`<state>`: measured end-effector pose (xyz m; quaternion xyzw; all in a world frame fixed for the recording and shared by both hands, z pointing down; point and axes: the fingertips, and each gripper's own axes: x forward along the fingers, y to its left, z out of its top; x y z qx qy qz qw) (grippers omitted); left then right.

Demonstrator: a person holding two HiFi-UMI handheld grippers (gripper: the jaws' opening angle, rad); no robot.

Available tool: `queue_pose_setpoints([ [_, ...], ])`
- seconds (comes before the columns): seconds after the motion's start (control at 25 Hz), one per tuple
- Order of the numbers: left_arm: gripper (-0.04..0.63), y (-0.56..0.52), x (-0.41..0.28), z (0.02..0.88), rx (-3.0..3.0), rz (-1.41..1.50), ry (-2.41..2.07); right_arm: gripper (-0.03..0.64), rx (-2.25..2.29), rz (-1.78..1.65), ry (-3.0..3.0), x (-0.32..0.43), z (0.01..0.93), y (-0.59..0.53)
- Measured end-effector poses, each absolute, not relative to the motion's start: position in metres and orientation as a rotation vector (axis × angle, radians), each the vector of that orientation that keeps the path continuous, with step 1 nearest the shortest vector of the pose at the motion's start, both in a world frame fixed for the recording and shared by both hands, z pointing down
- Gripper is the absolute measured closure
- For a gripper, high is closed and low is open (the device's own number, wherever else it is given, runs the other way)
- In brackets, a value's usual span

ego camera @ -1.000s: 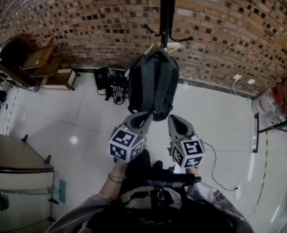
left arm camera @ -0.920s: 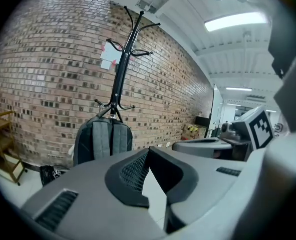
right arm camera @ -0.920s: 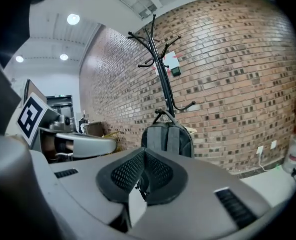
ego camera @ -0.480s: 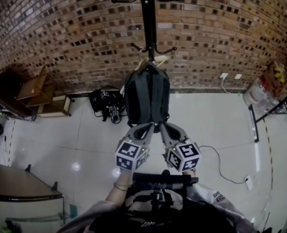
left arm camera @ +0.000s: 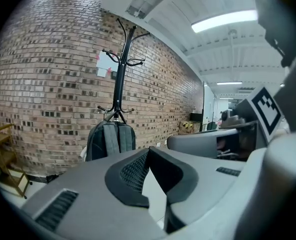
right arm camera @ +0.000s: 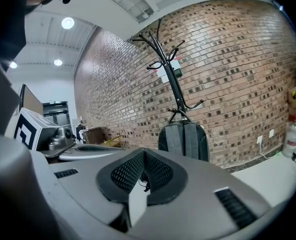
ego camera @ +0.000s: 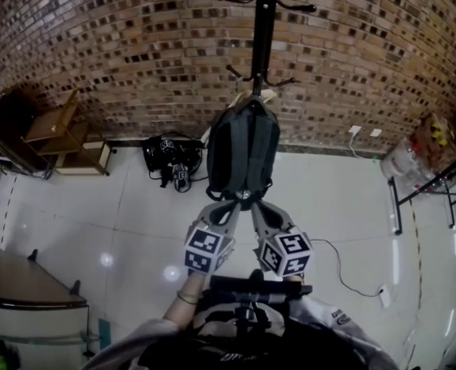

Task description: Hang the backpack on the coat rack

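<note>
A dark grey backpack (ego camera: 243, 149) hangs by its top loop from a low hook of the black coat rack (ego camera: 264, 29), in front of the brick wall. The straps of the backpack (left arm camera: 110, 141) face me in both gripper views, and it (right arm camera: 184, 140) hangs still under the rack pole (right arm camera: 170, 79). My left gripper (ego camera: 232, 206) and right gripper (ego camera: 257, 207) sit side by side just below the bag's bottom edge, apart from it. Both are shut with nothing between the jaws. The left gripper view shows the closed left gripper (left arm camera: 148, 153), and the right gripper view shows the closed right gripper (right arm camera: 143, 155).
A black bag with gear (ego camera: 170, 159) lies on the floor at the wall, left of the rack. A wooden shelf (ego camera: 62, 133) stands further left. A table edge (ego camera: 19, 272) is at lower left. A cable (ego camera: 347, 272) and a metal frame (ego camera: 424, 199) are at the right.
Both grippers have drawn closer together under the backpack. The head view has shifted and now takes in more of the rack's upper hooks. The backpack stays hanging.
</note>
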<state>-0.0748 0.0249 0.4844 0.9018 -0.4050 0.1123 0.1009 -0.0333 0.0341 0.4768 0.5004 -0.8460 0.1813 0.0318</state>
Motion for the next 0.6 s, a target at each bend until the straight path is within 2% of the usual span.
queue_pose_setpoints([
  [0.6,0.595,0.047,-0.066,0.484,2.678,0.301,-1.123,0.606,1.566,0.574,-2.589,-0.033,0.482,0.054],
])
